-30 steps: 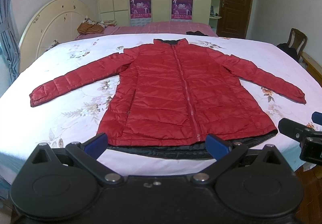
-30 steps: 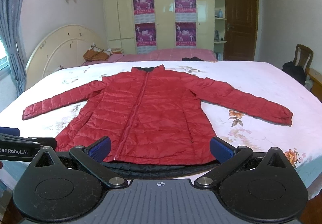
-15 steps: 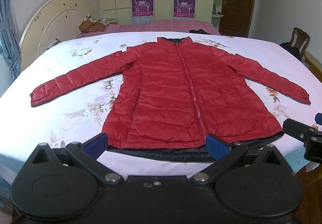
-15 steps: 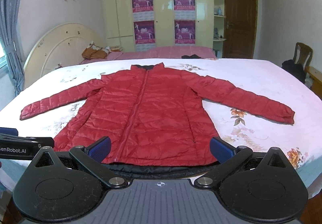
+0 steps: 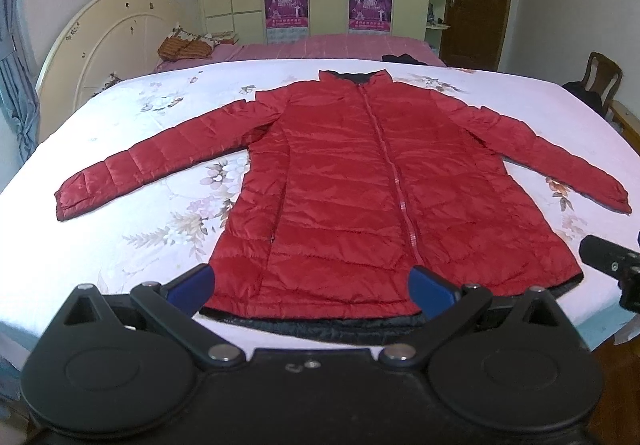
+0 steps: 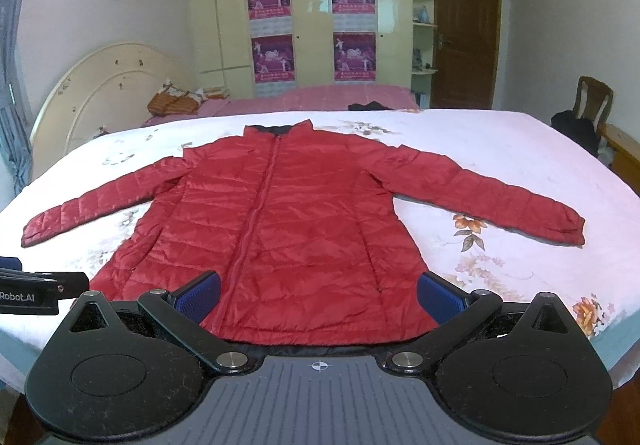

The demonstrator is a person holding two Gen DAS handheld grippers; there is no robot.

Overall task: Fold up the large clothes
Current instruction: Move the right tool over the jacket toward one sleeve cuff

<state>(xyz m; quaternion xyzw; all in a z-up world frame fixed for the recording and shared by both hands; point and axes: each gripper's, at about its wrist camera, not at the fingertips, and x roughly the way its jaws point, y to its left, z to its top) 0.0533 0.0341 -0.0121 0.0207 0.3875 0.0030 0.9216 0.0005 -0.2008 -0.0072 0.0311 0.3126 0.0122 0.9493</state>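
At lower left of the right wrist view, the left gripper [image 6: 36, 291] reads "Robot.AI"; both it and the right gripper [image 6: 320, 295] gape wide over the red jacket [image 6: 288, 221].

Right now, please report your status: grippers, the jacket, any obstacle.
Left gripper open, right gripper open, both empty, short of the hem. Red jacket flat on the bed, zipped, sleeves spread. Nothing on the jacket.

Red jacket [image 6: 296, 229] lying flat, zipped, sleeves spreading, on floral bed [image 6: 500, 149]. Right tool [image 6: 319, 295] hovering wide apart at hem; left tool [image 6: 40, 287] showing beside it.
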